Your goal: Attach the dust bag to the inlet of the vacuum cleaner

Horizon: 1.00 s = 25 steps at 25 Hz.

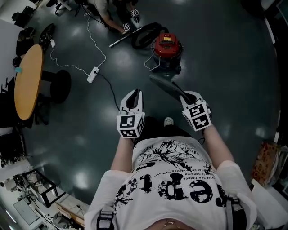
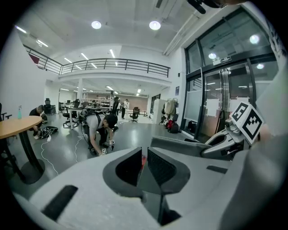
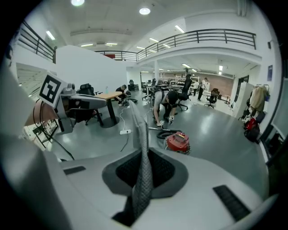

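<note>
A red canister vacuum cleaner (image 1: pixel 167 47) stands on the dark floor ahead of me, its black hose (image 1: pixel 145 35) curled to its left. The vacuum (image 3: pixel 177 142) also shows in the right gripper view. My right gripper (image 1: pixel 183 95) is shut on a grey quilted dust bag (image 1: pixel 161 84), which sticks out forward and left toward the vacuum. In the right gripper view the dust bag (image 3: pixel 143 173) stands edge-on between the pads. My left gripper (image 1: pixel 133 93) hangs beside it to the left, apart from the bag. Its jaws (image 2: pixel 144 155) are shut with only a thin slit and nothing in them.
Beyond the vacuum another person (image 1: pixel 105 11) crouches on the floor with two grippers. A white power strip (image 1: pixel 92 74) and its cables lie at the left. A round wooden table (image 1: pixel 28 81) stands at the far left. Glass doors (image 2: pixel 220 99) are to the right.
</note>
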Tool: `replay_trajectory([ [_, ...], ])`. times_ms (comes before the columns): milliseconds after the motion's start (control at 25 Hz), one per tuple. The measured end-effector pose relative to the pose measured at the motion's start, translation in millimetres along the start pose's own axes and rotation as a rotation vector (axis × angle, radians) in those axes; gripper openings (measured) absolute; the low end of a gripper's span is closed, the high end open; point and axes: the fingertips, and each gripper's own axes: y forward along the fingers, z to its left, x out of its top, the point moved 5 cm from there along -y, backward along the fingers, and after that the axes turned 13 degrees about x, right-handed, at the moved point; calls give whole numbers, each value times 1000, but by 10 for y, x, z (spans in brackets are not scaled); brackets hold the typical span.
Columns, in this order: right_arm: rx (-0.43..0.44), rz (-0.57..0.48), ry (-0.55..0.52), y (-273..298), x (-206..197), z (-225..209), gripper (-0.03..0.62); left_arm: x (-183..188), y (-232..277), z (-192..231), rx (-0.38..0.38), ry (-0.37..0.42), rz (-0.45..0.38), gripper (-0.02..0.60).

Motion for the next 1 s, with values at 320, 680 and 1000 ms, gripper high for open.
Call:
replay_trajectory([
  [320, -13, 46, 117, 627, 344, -827, 25, 337, 1484, 104, -140, 23, 60, 44],
  [680, -32, 72, 195, 1351, 495, -1722, 25, 496, 2883, 191, -295, 113, 100, 44],
  [1000, -9, 98, 213, 2061, -90, -2053, 25, -202, 3728, 32, -361, 72, 138, 44],
])
